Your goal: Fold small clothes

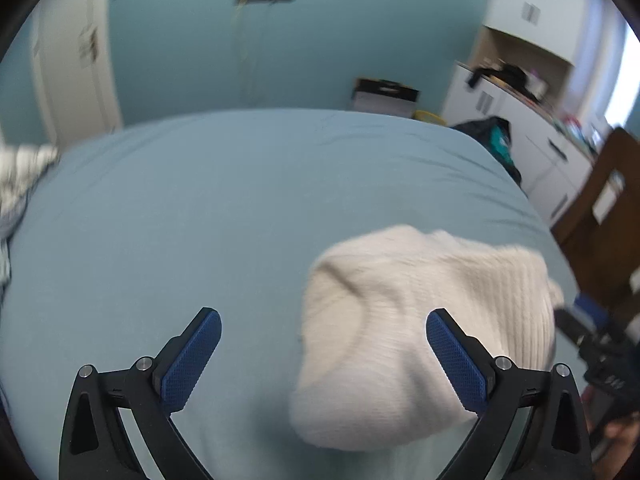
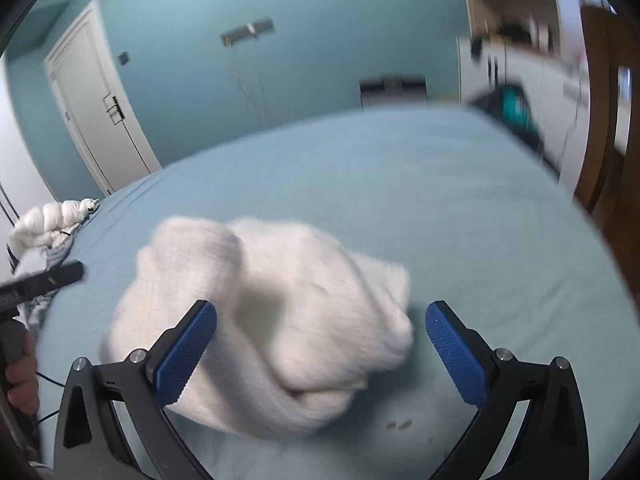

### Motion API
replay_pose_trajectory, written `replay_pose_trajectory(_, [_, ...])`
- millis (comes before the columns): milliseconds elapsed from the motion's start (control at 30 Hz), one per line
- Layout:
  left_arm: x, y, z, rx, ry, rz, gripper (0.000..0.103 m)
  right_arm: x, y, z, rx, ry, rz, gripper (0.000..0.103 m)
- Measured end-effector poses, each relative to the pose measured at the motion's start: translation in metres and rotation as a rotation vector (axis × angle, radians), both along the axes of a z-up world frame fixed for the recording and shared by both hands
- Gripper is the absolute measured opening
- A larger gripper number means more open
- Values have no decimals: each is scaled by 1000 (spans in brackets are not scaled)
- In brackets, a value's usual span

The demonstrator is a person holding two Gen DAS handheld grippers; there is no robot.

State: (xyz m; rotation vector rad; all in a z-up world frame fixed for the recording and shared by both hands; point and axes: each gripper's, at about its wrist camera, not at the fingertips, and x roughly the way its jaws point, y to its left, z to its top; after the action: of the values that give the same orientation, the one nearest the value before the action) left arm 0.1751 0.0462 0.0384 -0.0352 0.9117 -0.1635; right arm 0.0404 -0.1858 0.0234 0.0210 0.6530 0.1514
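A white ribbed knit garment [image 1: 400, 320] lies bunched in a soft bundle on the light blue bed sheet [image 1: 200, 208]. My left gripper [image 1: 324, 360] hangs open above the sheet, and its right finger [image 1: 456, 360] overlaps the garment's edge in the picture without pressing it. In the right wrist view the same garment [image 2: 280, 300] lies below my right gripper [image 2: 320, 352], which is open with both blue pads apart from the cloth. The other gripper shows as a dark, blurred shape at the frame edge [image 1: 592, 336], [image 2: 44, 278]. Both views are motion-blurred.
A heap of white and striped clothes [image 2: 52, 224] sits at the bed's left edge. A dark bag with teal [image 1: 496, 140] rests at the far right corner. White cabinets [image 1: 540, 152] and brown wooden furniture [image 1: 608, 208] stand to the right. A hand [image 2: 22, 380] shows at the left.
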Motion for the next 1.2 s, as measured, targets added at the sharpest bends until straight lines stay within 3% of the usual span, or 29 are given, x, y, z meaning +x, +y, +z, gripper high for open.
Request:
replay_pose_trajectory(100, [3, -30, -17, 87, -2, -23, 103, 27, 26, -5, 8, -53, 67, 102])
replay_pose_trajectory(200, [13, -53, -39, 190, 11, -21, 103, 24, 31, -19, -26, -84, 91, 102])
replay_pose_trajectory(300, [26, -56, -49, 175, 44, 3, 103, 59, 22, -51, -135, 85, 12, 102])
replay_pose_trajectory(400, [37, -54, -61, 115, 101, -28, 103, 74, -6, -75, -9, 139, -19, 102])
replay_pose_trajectory(500, [36, -65, -62, 159, 69, -49, 103, 78, -20, -90, 18, 144, -33, 102])
replay_pose_trajectory(600, [26, -71, -50, 201, 31, -48, 103, 80, -24, -83, 43, 169, -14, 102])
replay_pose_trajectory(667, [10, -69, -36, 253, -24, -33, 103, 90, -19, -62, 53, 217, 19, 102])
replay_pose_trajectory(800, [-24, -70, -12, 404, -145, -11, 103, 22, -32, -14, -22, 86, 64, 102])
replay_pose_trajectory(1033, [-99, -78, 9, 466, -251, -51, 103, -71, -58, -13, -193, 79, 44, 102])
replay_pose_trajectory(1167, [-146, -50, 14, 291, -198, -92, 103, -111, -73, -11, -195, 26, 25, 102])
replay_pose_trajectory(1200, [-152, -44, 14, 282, -189, -82, 103, -115, -74, -10, -189, 7, 25, 102])
